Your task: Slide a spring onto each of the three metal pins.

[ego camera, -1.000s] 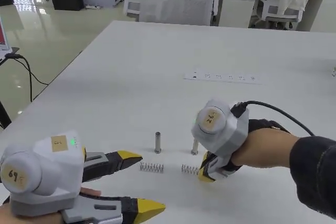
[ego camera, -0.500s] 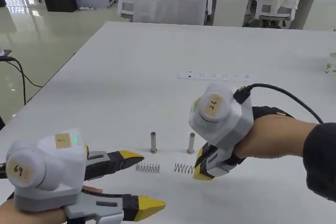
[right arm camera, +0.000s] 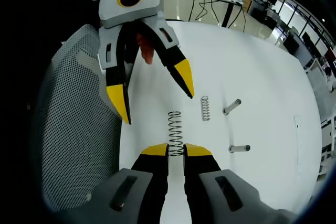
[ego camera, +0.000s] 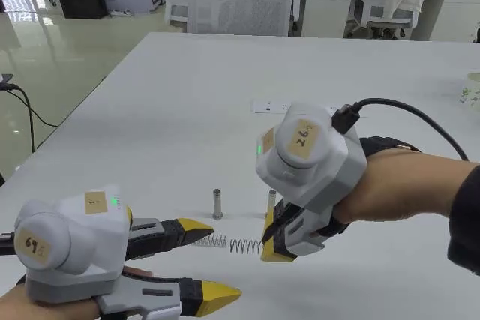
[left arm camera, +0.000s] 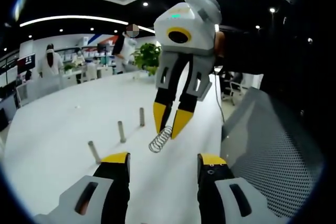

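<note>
The right gripper (ego camera: 270,251) has its yellow-tipped jaws pinched on one end of a small coiled steel spring (ego camera: 246,245), on a white counter (ego camera: 150,110) just near of the short grey metal pins (left arm camera: 121,131). A second spring (ego camera: 212,240) lies beside it, and the left gripper (ego camera: 208,258) hovers open and empty at the near left. This looks like the first pick-up; next, the spring needs standing upright and lining up over a pin.

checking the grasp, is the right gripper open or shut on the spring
Shut on the thin coiled metal spring: the yellow tips of the right gripper pinch one end of it.
</note>
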Tool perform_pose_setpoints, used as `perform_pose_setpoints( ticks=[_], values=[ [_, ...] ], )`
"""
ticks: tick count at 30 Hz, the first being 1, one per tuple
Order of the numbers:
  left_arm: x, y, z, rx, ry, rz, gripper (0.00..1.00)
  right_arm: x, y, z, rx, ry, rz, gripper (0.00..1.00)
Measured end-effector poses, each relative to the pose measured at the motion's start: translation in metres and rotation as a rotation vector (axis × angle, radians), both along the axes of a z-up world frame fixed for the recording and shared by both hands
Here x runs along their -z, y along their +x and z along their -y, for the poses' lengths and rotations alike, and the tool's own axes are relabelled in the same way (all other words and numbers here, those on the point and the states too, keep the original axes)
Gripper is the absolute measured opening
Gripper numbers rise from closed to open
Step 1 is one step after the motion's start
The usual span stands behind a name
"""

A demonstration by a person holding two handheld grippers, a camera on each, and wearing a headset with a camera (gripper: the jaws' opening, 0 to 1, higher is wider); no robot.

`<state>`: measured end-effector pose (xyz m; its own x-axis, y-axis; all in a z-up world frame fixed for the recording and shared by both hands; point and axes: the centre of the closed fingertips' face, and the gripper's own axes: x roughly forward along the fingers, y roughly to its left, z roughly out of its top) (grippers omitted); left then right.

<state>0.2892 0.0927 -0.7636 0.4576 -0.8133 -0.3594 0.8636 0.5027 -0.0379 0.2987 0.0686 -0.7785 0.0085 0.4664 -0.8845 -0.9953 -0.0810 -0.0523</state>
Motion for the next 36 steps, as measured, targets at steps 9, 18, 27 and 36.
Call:
perform_pose_setpoints(
  ticks=[9,18,27,36],
  values=[
    [-0.002,-0.004,0.005,0.029,-0.004,0.007,0.35,-0.005,-0.007,-0.006,-0.050,0.007,-0.001,0.07],
    [-0.004,-0.006,0.009,0.056,-0.011,0.011,0.23,-0.006,-0.013,-0.007,-0.084,0.004,-0.008,0.07],
    [-0.002,-0.009,0.013,0.088,0.004,0.020,0.13,-0.005,-0.018,-0.006,-0.114,-0.003,-0.011,0.07],
    [-0.001,-0.012,0.014,0.103,0.011,0.017,0.05,-0.003,-0.024,-0.005,-0.152,-0.016,-0.008,0.07]
  ],
)
